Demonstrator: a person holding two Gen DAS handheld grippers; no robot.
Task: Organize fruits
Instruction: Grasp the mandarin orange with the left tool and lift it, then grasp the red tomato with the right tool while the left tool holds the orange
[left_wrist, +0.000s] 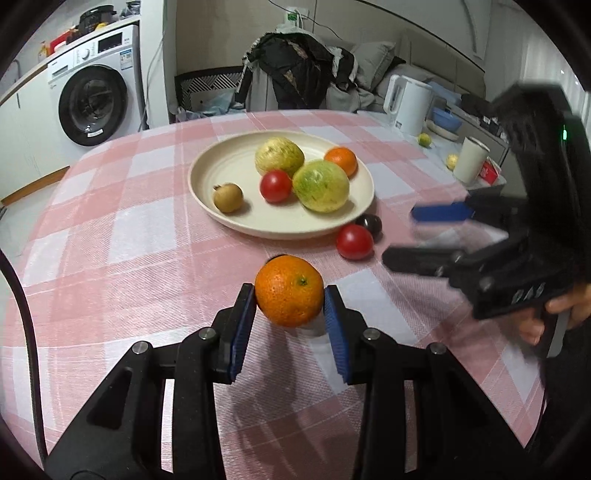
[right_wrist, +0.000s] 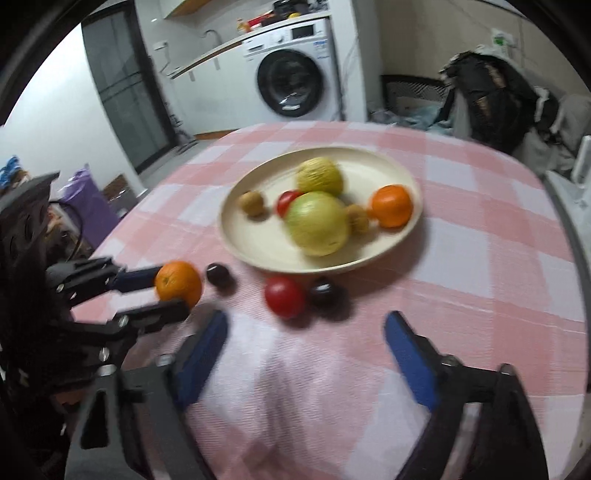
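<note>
— Nearest the left wrist lens, what's there?
— Left gripper (left_wrist: 290, 301), its blue pads clamped on an orange (left_wrist: 289, 290) held just above the checked surface (left_wrist: 110, 280).
— And the plate (left_wrist: 221, 173)?
— Toward twelve o'clock from that orange. On it: two yellow-green fruits (left_wrist: 320, 185), a tomato (left_wrist: 275, 185), a second orange (left_wrist: 341, 160) and a small brown fruit (left_wrist: 228, 197).
— Anything off the plate?
— A loose tomato (left_wrist: 354, 242) touching a dark plum (left_wrist: 369, 224), just beside the rim at about five o'clock.
— The right gripper (right_wrist: 306, 354)?
— Spread wide with nothing between its pads, the loose tomato ahead at twelve; motion blur softens that view
</note>
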